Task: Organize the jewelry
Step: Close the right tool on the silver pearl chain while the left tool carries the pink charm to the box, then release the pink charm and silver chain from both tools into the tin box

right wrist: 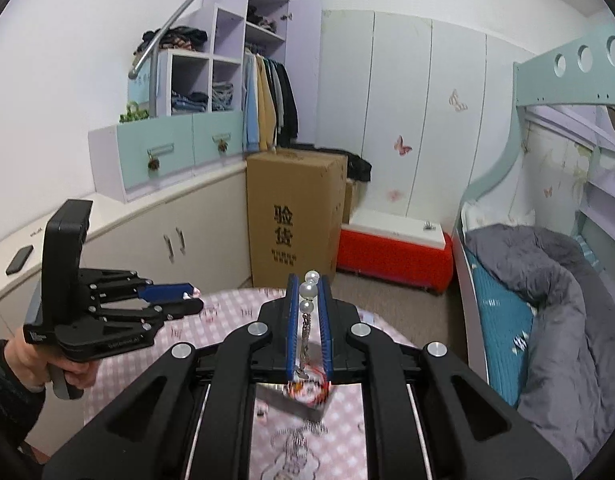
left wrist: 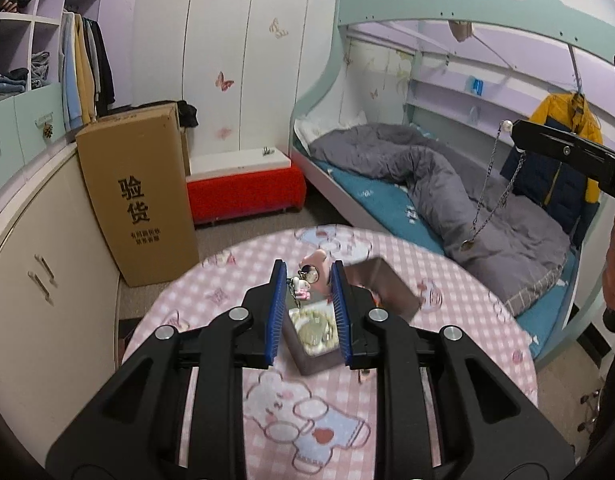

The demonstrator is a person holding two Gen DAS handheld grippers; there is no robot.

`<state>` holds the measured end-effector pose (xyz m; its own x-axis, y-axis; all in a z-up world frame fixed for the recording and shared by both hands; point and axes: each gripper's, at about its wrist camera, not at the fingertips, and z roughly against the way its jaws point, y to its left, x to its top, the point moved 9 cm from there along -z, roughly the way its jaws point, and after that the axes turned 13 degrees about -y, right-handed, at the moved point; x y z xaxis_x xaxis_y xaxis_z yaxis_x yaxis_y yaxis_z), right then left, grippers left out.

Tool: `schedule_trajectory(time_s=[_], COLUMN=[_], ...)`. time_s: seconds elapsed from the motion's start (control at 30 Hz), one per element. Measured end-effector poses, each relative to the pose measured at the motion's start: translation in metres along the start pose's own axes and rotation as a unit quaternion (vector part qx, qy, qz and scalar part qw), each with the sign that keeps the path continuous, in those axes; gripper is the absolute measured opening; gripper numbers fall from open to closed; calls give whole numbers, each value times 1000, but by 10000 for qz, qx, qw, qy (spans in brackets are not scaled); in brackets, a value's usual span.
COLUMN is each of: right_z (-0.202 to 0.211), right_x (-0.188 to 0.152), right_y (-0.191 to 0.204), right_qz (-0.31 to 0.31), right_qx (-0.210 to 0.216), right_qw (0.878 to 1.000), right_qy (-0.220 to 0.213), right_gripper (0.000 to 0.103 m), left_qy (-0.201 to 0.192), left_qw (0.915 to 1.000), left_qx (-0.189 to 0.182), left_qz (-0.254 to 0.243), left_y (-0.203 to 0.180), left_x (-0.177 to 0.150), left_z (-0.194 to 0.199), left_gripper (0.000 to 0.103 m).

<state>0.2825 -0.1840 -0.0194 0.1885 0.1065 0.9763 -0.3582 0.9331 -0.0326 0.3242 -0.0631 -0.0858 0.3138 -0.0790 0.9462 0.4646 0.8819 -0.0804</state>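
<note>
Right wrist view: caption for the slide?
Right claw shut on a pearl-and-chain necklace, lifted above the jewelry box on the pink checked table.

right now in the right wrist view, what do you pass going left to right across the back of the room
phone on the counter → left gripper → cardboard box → red storage bench → grey duvet on the bed
</note>
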Motion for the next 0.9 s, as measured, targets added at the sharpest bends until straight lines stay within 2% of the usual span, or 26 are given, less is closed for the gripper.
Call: schedule_trajectory(time_s=[0.17,0.4,0.43,0.47,0.5,0.53,0.57,0.6,0.63,0.67,0.8,0.9], right_z=[-17,-50,-54,-59,-63,-66,-67,-65,-62,-57,-50,-44], right_x=[14,-8,-11,-17,-22,-25,-28,-30,-28,-26,-22,-14], right_y=[-3,-11,-12,-15,-19,-21,-26,-32,-36,-40,-53,-57], right_qz=[-100,-485,-547,-657,-801,-920,-1048,-1177,-1243,-1334,-1496,-1552], right_qx=[100,184,176,166,175,175,126,15,-54,-110,-434,-528], right_qw=[9999,9983,9979,9970,9956,9944,9931,9920,9915,9907,9874,9864], right_qy=[-66,267,314,377,456,496,515,459,366,260,275,145], right_gripper=[8,8,9,10,20,39,54,87,96,96,96,96], left_qy=[-71,150,233,297,333,299,117,-24,-77,-87,-224,-429], left_qw=[9999,9991,9992,9993,9994,9993,9990,9988,9987,9984,9945,9924], left_qx=[-100,-321,-271,-174,-8,198,428,495,512,558,1011,1152], left_qz=[75,234,205,166,113,51,-17,-35,-35,-44,-131,-43], left_y=[-5,-18,-17,-16,-13,-8,-5,-4,-2,-1,10,15], left_x=[18,22,19,17,17,17,21,24,26,26,32,40], left_z=[-12,-41,-48,-52,-55,-55,-50,-45,-41,-39,-25,-10], left_gripper=[22,23,25,36,50,81,92,93,94,95,96,96])
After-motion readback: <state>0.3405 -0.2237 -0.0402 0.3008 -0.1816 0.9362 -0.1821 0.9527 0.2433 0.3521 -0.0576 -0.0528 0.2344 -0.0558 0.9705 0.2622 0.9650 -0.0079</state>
